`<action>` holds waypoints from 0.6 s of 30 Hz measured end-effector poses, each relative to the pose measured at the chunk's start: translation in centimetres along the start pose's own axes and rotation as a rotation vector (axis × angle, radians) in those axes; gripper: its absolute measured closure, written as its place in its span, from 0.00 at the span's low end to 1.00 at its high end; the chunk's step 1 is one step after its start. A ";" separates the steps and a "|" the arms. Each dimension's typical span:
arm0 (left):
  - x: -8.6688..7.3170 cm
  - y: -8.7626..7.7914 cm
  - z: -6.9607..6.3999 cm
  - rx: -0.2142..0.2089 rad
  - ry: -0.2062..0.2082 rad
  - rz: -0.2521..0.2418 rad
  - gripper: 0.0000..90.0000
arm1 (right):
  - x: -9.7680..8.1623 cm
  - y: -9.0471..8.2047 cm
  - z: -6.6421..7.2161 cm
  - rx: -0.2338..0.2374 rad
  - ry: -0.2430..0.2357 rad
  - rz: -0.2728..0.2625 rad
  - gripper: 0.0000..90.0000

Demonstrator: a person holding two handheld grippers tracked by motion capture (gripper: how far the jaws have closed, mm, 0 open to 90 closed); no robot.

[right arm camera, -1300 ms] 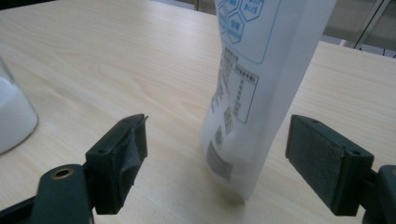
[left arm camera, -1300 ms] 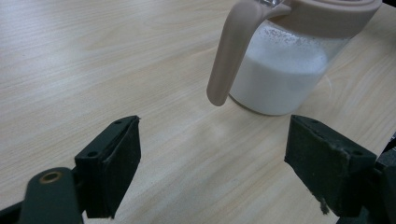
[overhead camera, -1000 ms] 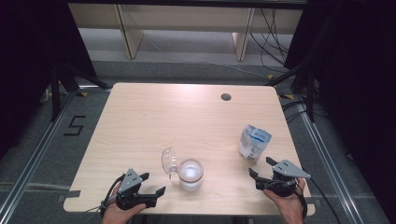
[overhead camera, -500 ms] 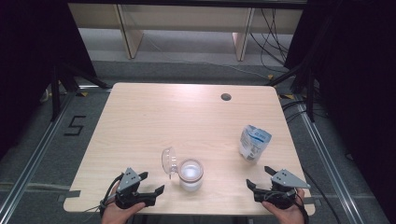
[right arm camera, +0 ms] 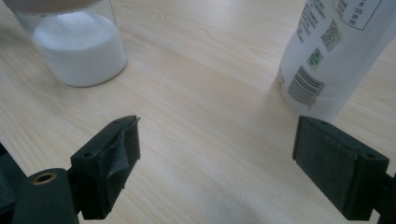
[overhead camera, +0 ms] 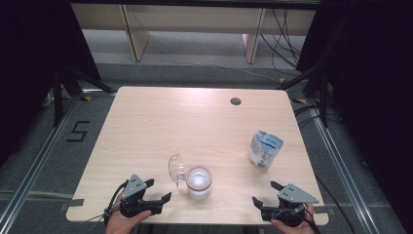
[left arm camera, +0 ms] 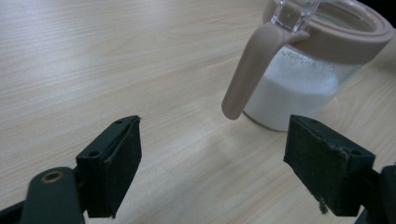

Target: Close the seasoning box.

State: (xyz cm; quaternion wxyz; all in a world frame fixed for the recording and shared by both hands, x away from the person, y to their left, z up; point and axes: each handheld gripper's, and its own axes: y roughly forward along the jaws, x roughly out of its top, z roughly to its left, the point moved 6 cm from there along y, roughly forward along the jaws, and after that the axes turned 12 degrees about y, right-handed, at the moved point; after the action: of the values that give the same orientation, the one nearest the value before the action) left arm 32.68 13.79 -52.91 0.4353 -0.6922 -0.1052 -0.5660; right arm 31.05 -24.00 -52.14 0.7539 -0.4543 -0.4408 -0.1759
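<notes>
At the table's near edge, my right gripper (overhead camera: 269, 196) has drawn back toward me from the white pouch (overhead camera: 265, 149), its jaws just spread to their widest with nothing between them; the pouch stands freed, upright near the right edge. My left gripper (overhead camera: 157, 191) waits wide open and empty, just left of the jar (overhead camera: 199, 182) of white powder, whose clear lid (overhead camera: 176, 168) is flipped open. I judge the pouch work done; closing the jar comes next.
</notes>
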 end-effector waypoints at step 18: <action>2.6 -1.1 1.2 0.005 0.019 -0.116 0.89 | -0.4 -0.1 0.4 0.000 -0.023 0.019 0.18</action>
State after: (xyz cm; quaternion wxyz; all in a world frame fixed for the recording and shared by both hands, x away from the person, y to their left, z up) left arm 33.68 14.42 -50.06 0.4048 -0.6784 -0.1424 -0.5964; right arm 30.53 -23.74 -52.33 0.7505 -0.4605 -0.4451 -0.1633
